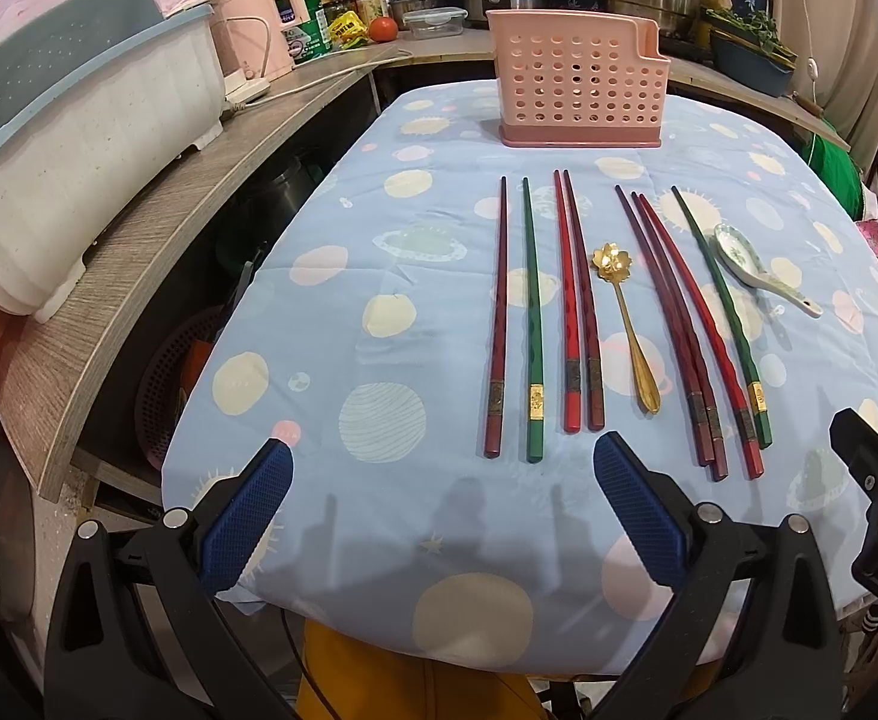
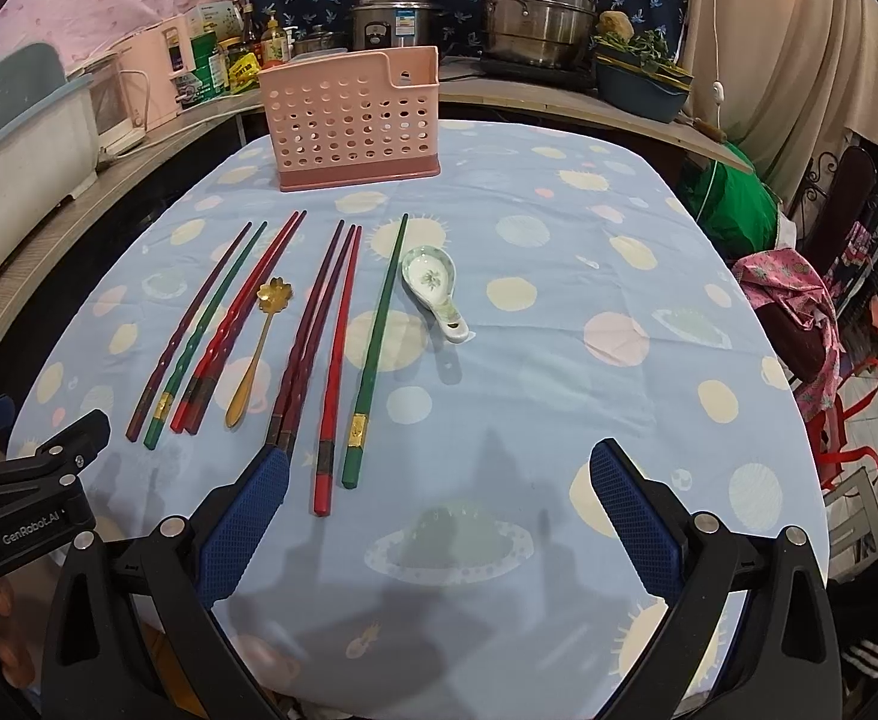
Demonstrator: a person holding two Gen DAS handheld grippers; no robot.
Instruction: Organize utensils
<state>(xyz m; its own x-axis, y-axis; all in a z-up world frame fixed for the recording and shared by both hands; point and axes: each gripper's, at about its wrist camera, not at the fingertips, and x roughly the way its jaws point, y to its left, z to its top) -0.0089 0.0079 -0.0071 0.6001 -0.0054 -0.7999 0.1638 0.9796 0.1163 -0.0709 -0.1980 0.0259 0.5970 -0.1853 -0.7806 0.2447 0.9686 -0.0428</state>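
Several red, maroon and green chopsticks (image 1: 577,306) (image 2: 331,348) lie side by side on the blue patterned tablecloth (image 1: 415,300) (image 2: 559,276). A gold flower-headed spoon (image 1: 622,312) (image 2: 256,354) lies among them. A white ceramic spoon (image 1: 757,270) (image 2: 436,285) rests to their right. A pink perforated utensil holder (image 1: 577,84) (image 2: 355,120) stands upright at the far side. My left gripper (image 1: 439,468) hangs open above the near edge, short of the chopstick ends. My right gripper (image 2: 439,474) is open too, its left pad over the maroon chopstick ends.
A wooden shelf (image 1: 157,198) along the left carries a white dish rack (image 1: 79,138), a pink appliance (image 1: 259,24) and bottles. Steel pots (image 2: 535,6) stand behind the holder. A chair with pink cloth (image 2: 799,312) is off the table's right edge.
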